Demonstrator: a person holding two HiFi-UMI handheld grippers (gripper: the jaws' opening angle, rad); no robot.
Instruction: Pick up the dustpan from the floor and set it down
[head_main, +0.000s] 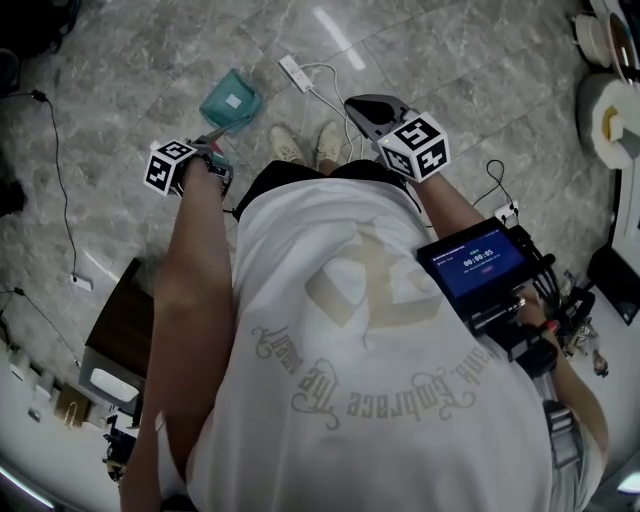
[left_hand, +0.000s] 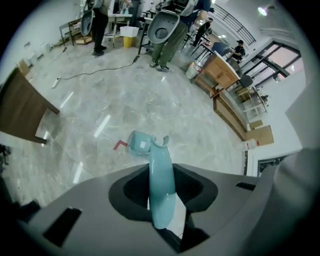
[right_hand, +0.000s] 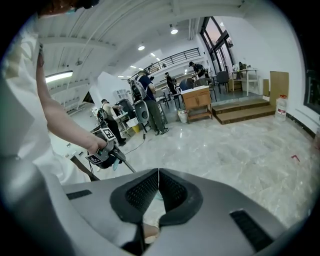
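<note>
A teal dustpan (head_main: 231, 100) lies low over the grey marble floor ahead of the person's shoes; whether it touches the floor I cannot tell. In the left gripper view its pan (left_hand: 139, 142) is at the far end and its long handle (left_hand: 162, 172) runs back between the jaws. My left gripper (left_hand: 161, 192) is shut on that handle, pointing steeply down. In the head view the left gripper (head_main: 212, 140) sits just below the pan. My right gripper (head_main: 368, 108) is held to the right, apart from the dustpan. Its pads (right_hand: 159, 186) meet, with nothing between them.
A white power strip (head_main: 296, 72) with its cable lies on the floor right of the dustpan. A brown wooden table (head_main: 125, 330) stands at the left. A red tape mark (left_hand: 119, 145) is beside the pan. A tablet rig (head_main: 478, 265) hangs at the person's right. People and desks (right_hand: 197, 97) stand far off.
</note>
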